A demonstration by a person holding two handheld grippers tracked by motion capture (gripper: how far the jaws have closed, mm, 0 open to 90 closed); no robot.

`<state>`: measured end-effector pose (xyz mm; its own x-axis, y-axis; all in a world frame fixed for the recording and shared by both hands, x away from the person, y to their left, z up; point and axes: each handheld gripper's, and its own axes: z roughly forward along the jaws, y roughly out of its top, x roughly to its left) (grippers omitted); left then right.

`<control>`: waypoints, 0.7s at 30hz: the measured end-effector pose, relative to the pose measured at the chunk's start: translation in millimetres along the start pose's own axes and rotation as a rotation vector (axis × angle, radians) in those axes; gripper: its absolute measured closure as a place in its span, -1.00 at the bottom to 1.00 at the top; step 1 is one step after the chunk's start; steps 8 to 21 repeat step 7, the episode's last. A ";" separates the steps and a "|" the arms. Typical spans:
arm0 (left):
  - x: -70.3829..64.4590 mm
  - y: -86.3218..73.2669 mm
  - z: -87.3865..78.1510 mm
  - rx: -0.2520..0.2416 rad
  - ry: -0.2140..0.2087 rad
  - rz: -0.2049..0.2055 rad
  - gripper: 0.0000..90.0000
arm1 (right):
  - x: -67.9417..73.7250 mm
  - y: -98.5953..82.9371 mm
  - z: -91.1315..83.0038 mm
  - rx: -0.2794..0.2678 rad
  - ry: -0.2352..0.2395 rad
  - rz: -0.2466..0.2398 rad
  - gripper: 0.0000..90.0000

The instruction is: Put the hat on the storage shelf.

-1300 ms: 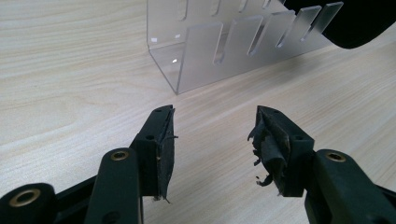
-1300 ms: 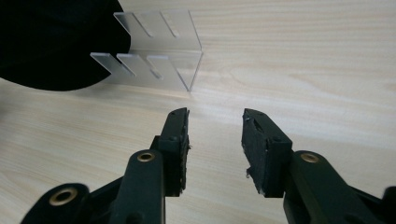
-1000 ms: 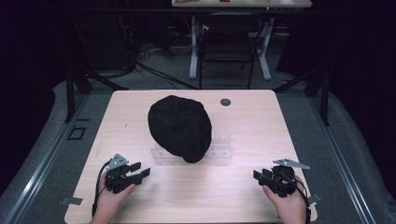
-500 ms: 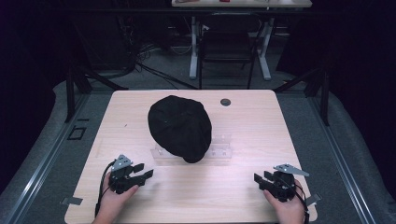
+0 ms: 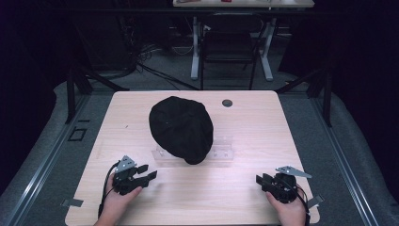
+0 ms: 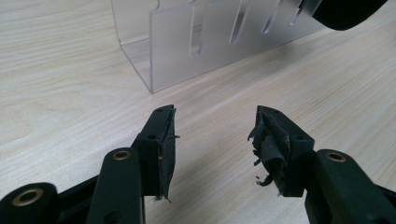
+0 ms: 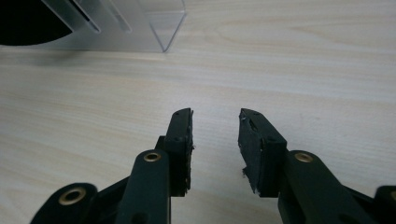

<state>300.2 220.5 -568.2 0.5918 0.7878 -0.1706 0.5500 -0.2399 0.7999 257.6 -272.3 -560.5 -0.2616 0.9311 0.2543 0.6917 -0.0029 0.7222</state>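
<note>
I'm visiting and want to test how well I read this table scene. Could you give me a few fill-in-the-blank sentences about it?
1. The black cap rests on a clear acrylic ____ near the table's middle.
2. The left tool has its jaws ____, with nothing between them.
3. The right tool lies near the table's ____ edge, nearest the person.
4. The table top is made of light ____.

Missing words: stand; open; front; wood

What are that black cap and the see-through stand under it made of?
The black cap looks like soft matte fabric: it reflects no light and sags over its support. The stand appears to be clear, frosted acrylic: the wood grain shows through its flat slotted panels, whose cut edges look pale.
</note>
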 end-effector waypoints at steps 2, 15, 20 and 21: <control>-2.7 0.6 0.8 -0.007 -0.005 0.002 0.09 | -0.1 -0.8 0.8 -0.006 -0.003 -0.007 0.44; -17.4 11.4 4.5 -0.068 -0.023 0.031 0.10 | 0.0 -0.4 0.3 -0.019 0.001 0.004 0.39; -17.4 11.4 4.5 -0.068 -0.023 0.031 0.10 | 0.0 -0.4 0.3 -0.019 0.001 0.004 0.39; -17.4 11.4 4.5 -0.068 -0.023 0.031 0.10 | 0.0 -0.4 0.3 -0.019 0.001 0.004 0.39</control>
